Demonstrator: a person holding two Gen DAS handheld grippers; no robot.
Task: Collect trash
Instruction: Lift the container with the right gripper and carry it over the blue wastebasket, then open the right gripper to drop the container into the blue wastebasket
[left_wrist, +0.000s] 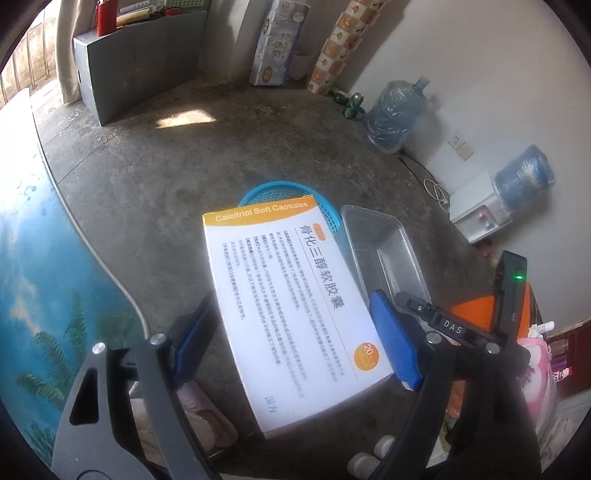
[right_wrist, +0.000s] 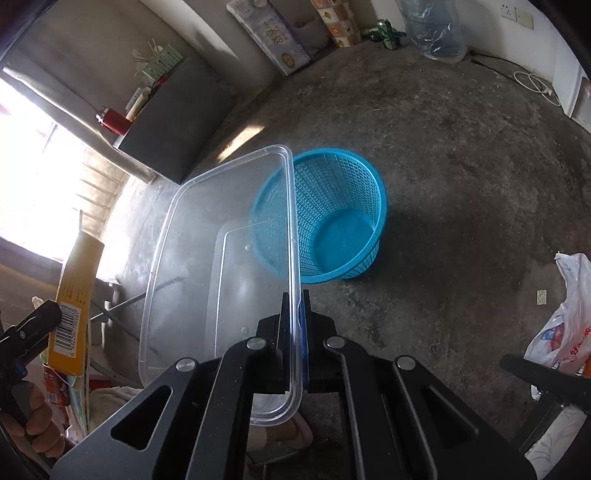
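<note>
My left gripper (left_wrist: 297, 332) is spread wide and clamped across a white and orange medicine box (left_wrist: 291, 310) labelled Calcitriol Soft Capsules; both blue pads (left_wrist: 395, 339) press against its long sides, so the box is held above the concrete floor (left_wrist: 147, 177). From the right wrist view I see the same box (right_wrist: 75, 306) edge on at the left, barcode toward me, with the fingers of a hand (right_wrist: 35, 421) below it.

My right gripper (right_wrist: 293, 332) is pressed together on the rim of a clear plastic container (right_wrist: 221, 280), pinching 1 thin wall between its pads. The container hangs tilted with its open side facing the camera, and it partly overlaps my view of the blue mesh basket (right_wrist: 332, 218).

The basket stands upright on the floor and looks empty. In the left view, its rim (left_wrist: 273, 188) peeks out just beyond the box, with the clear container (left_wrist: 384, 251) beside it.

A white plastic bag (right_wrist: 565, 317) lies at the right
</note>
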